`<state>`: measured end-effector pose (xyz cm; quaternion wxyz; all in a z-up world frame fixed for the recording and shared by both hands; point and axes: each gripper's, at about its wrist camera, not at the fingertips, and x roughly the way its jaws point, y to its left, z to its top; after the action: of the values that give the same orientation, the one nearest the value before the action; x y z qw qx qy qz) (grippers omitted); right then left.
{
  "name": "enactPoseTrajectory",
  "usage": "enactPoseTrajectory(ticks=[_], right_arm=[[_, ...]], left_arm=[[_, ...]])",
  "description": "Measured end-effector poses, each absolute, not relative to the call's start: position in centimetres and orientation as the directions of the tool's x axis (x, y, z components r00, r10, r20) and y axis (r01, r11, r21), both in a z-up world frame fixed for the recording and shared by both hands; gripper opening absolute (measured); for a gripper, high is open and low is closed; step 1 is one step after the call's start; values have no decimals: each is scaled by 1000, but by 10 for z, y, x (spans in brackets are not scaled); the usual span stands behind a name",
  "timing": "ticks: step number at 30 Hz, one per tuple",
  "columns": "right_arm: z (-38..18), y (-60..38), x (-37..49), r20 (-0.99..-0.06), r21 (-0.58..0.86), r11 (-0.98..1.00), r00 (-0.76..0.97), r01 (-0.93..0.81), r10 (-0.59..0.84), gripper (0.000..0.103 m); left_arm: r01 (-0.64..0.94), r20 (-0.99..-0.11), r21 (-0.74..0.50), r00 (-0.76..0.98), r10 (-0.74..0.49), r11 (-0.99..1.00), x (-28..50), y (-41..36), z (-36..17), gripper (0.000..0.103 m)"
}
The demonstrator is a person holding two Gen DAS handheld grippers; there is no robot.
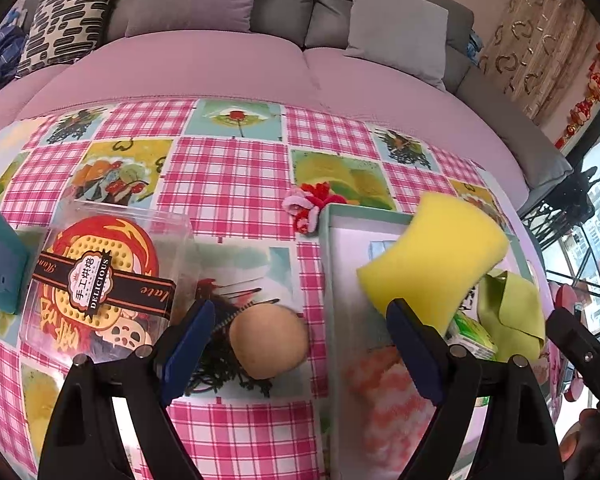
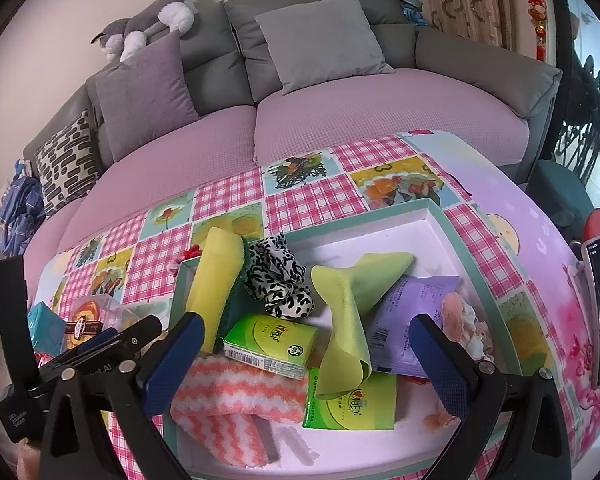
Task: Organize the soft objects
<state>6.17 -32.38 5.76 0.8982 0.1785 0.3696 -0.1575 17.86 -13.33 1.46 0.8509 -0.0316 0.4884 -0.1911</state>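
Yellow sponge (image 1: 432, 264) w/ green scrub back is the item in play: it leans over the left edge of the tray (image 2: 440, 216), touching or just beside the left gripper's (image 1: 300, 352) right pad; can't tell if it's let go or just dropped in. Left gripper is spread wide, nothing pinched between the pads. Right gripper (image 2: 308, 356) also spread, hanging over the tray, holding nothing. Tray is mostly loaded already: leopard scrunchie (image 2: 280, 280) beside the sponge, green cloth (image 2: 348, 312) draped across the middle, two green tissue packs (image 2: 272, 344), purple packet (image 2: 412, 316), pink/white striped fuzzy cloth (image 2: 228, 404) at the near left, peach fluffy thing (image 2: 460, 320) at the right wall. Left outside on the tablecloth (image 1: 228, 176): a tan round puff (image 1: 268, 344) right below the left gripper, a red/white hair tie (image 1: 312, 208) touching the tray's far-left corner, a teal tissue pack (image 1: 0, 256) at far left. Clear plastic box (image 1: 100, 280) w/ a label looks rigid, prob not part of the job. Est. well past halfway, roughly three soft bits to go. Sofa (image 2: 340, 120) behind.
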Motion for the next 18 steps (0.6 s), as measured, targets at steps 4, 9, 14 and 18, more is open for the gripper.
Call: enactPoseTrajectory(ticks=[4,9,14,18], right_arm=[[57,-324,61,-720,205,886,677,416,-151,103],[57,-323,61,-720,205,886,677,416,-152,103],[57,-324,61,-720,205,886,677,416,-151,103],[57,-324,61,-720,206,886,677,416,-151,103]], left_arm=[[271,-827,-227,454,-332,935,183,-128,12,88],[270,-835,-162,476,-278,949,183,-128,9,88],[285,-842,-86,491,-223,955,180,-136,6,86],[303,-848,-71,483,-217,950,179,-140,3,78]])
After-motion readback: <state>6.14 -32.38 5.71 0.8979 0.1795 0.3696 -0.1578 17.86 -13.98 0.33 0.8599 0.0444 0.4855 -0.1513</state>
